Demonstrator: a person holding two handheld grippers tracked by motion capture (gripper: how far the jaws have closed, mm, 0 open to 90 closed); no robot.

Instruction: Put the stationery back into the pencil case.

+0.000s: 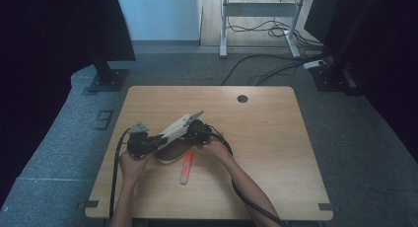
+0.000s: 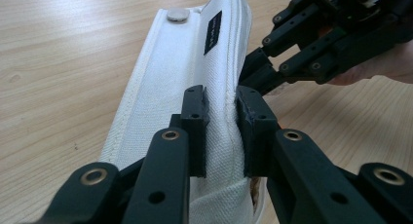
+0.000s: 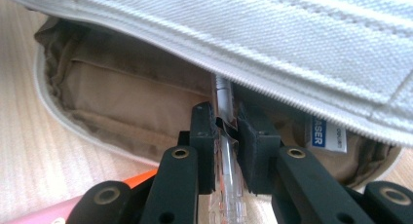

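White woven canvas pencil case (image 2: pixel 195 83), long and flat, flap lifted, tan fabric lining (image 3: pixel 126 102) inside, one round metal snap (image 2: pixel 177 14), one black label (image 2: pixel 213 32). Clamped at flap edge between left gripper (image 2: pixel 221 131) pads. One clear plastic pen (image 3: pixel 225 151), slim, pinched in right gripper (image 3: pixel 225 146), tip just inside the opening. One orange highlighter (image 1: pixel 186 168) on wood-grain table (image 1: pixel 266 138), just beside right gripper.

My left hand-held gripper (image 1: pixel 154 142) grips the low end of the white pencil case (image 1: pixel 173 131), lifted aslant over the desk (image 1: pixel 266 138). My right hand-held gripper (image 1: pixel 191 133) meets the case's far side. An orange highlighter (image 1: pixel 186 168) lies just below the case.
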